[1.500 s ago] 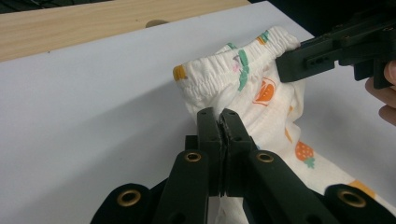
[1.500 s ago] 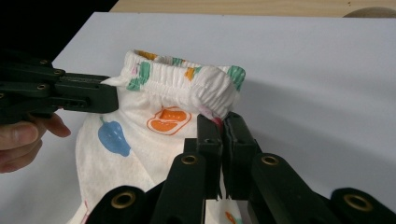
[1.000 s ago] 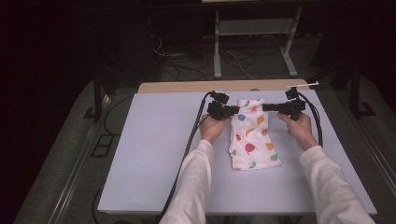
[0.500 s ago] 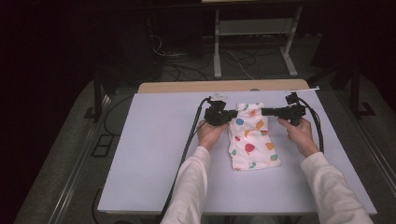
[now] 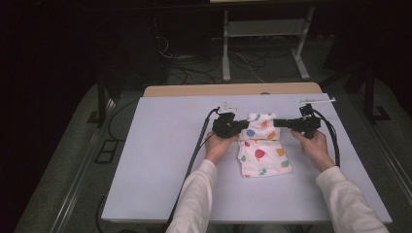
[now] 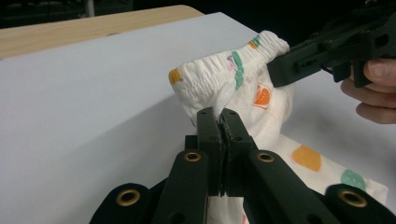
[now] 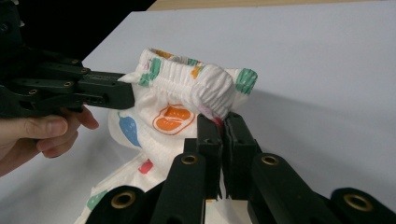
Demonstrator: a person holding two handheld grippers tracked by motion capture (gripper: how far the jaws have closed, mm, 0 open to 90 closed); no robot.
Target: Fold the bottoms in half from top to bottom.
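Observation:
A small white garment (image 5: 262, 158) with colourful prints and an elastic waistband lies on the pale table sheet (image 5: 160, 160). Its waistband end is lifted off the sheet and held between the two grippers. My left gripper (image 5: 239, 127) is shut on the left end of the waistband, and in the left gripper view its jaws (image 6: 219, 116) pinch the gathered cloth (image 6: 219, 77). My right gripper (image 5: 284, 124) is shut on the other end, its jaws (image 7: 223, 122) closed on the elastic edge (image 7: 187, 77). The lower part of the garment rests flat on the sheet.
A wooden table edge (image 5: 233, 90) shows behind the sheet. A small white strip (image 5: 318, 100) lies at the back right. Black cables (image 5: 194, 155) trail from the grippers along the sheet. A white metal stand (image 5: 265, 34) and loose wires sit on the floor beyond.
Both hands have come toward the near edge with the waistband still gripped, so the garment's top end now hangs over its lower part.

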